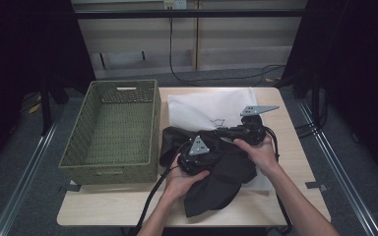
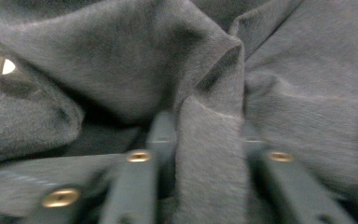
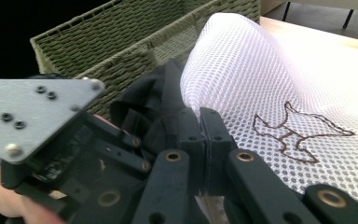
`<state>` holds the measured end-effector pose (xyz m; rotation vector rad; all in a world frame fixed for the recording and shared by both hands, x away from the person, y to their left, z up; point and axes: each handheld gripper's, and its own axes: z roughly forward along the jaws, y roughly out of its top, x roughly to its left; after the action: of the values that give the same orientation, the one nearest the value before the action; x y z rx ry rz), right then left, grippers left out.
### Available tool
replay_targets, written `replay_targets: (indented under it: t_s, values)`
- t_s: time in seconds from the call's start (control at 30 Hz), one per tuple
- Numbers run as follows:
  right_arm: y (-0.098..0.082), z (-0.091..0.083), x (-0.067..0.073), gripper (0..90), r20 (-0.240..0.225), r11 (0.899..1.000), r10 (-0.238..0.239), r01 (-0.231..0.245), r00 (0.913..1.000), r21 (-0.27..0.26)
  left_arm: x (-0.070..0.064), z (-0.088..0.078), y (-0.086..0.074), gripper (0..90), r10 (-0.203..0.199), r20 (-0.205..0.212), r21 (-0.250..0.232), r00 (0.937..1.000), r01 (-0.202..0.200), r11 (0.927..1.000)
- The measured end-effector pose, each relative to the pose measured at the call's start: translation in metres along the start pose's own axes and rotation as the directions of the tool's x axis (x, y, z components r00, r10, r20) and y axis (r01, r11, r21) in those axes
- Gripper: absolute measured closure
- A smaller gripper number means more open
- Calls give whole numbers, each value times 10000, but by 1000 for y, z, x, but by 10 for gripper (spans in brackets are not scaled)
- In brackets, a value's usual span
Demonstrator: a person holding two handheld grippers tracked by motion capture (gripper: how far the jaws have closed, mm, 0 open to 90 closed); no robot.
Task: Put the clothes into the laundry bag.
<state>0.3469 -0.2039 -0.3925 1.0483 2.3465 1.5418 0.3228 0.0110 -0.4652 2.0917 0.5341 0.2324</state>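
Observation:
A dark grey garment [image 1: 221, 187] lies bunched on the table, partly on a white mesh bag [image 1: 206, 110] with a small embroidered figure. My left gripper [image 1: 207, 151] sits on the garment's middle. In the left gripper view a raised fold of the garment [image 2: 121, 56] stands between the two jaws of the left gripper [image 2: 205, 133], which press on its sides. My right gripper [image 1: 224, 132] is just behind it. In the right gripper view the right gripper [image 3: 199, 126] is shut on the near edge of the mesh bag [image 3: 270, 79], lifting it beside the garment [image 3: 154, 102].
A green woven basket [image 1: 108, 174] stands at the table's left, close to the garment; its wall [image 3: 121, 46] runs behind the left gripper. Bare wooden table [image 1: 118, 206] shows at the front left. Cables trail from both grippers toward the near edge.

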Motion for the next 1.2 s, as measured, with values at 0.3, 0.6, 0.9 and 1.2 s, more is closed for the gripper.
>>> replay_targets:
  t_s: [0.3, 0.6, 0.9, 1.2]
  values:
    - [9, -16, 19, 885, -366, 9997, -133, 124, 9992, -234, 4, -27, 23, 828, -132, 134, -967, 9998, 144, 9952]
    - [24, -46, 48, 885, -265, 9974, -378, 361, 9989, -621, -1, -35, 54, 834, -49, -152, -1385, 9999, 28, 9904]
    - [-12, -34, 24, 885, 92, 9985, 531, -530, 9985, -164, 15, 15, 26, 758, -994, -181, -746, 9949, 978, 9924]
    - [-33, -37, 5, 885, 405, 9976, 688, -689, 9968, 1, 15, -42, 34, 283, -183, -50, -1437, 9998, 174, 9895]
